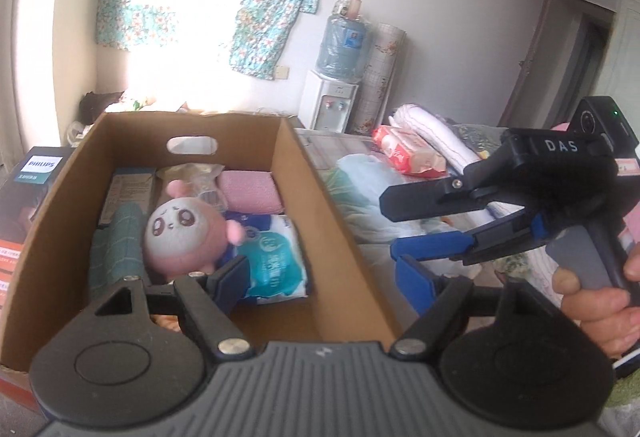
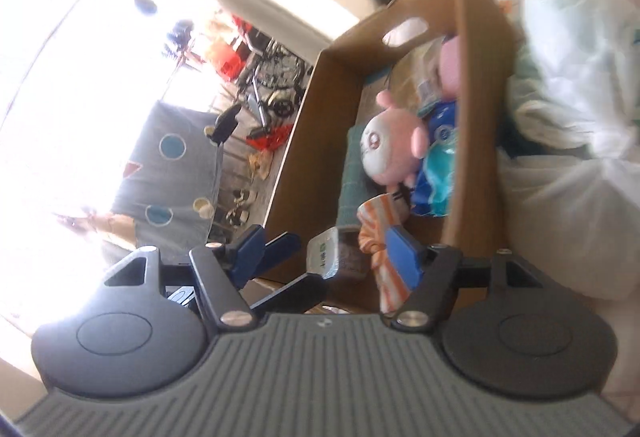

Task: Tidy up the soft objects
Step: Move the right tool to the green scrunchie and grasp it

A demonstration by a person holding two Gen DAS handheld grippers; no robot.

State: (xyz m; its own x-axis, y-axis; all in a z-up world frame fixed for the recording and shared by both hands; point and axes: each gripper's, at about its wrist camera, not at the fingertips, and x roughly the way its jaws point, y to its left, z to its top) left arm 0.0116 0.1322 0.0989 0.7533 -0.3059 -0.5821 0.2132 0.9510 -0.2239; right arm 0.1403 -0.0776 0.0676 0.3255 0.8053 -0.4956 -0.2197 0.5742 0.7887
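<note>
1. Both tools are over the open brown cardboard box (image 1: pixel 312 197) with the oval handle hole, and the soft things already lie inside it. The step in hand looks like the letting go and the leaving of the box.
2. The left gripper (image 1: pixel 324 277) has its blue-padded jaws wide apart. One pad is inside the box near the packet and the other is outside the box wall, so the wall stands between them; nothing is pressed.
3. The right gripper (image 2: pixel 328 249) is also open. An orange and white striped cloth (image 2: pixel 380 249) lies against its right pad, but the picture is blurred and I see no pinch on it. From the left camera this gripper (image 1: pixel 394 231) is beside the box with nothing in it.
4. To do this step well, I would lift each tool straight up before going sideways, so that a pad does not catch the cardboard wall or pull the striped cloth out again.
5. The round pink and white plush toy with big eyes (image 1: pixel 188 233) lies in the middle of the box, face up and a bit tilted.
6. It rests partly on the blue and white plastic packet of tissues (image 1: pixel 272 257), with a teal knitted cloth (image 1: pixel 116 249) on its other side and a folded pink towel (image 1: pixel 250 189) behind.
7. Outside, more soft goods wait on the bed: a red and white tissue pack (image 1: pixel 404 153) and a rolled white towel (image 1: pixel 432 133).
</note>
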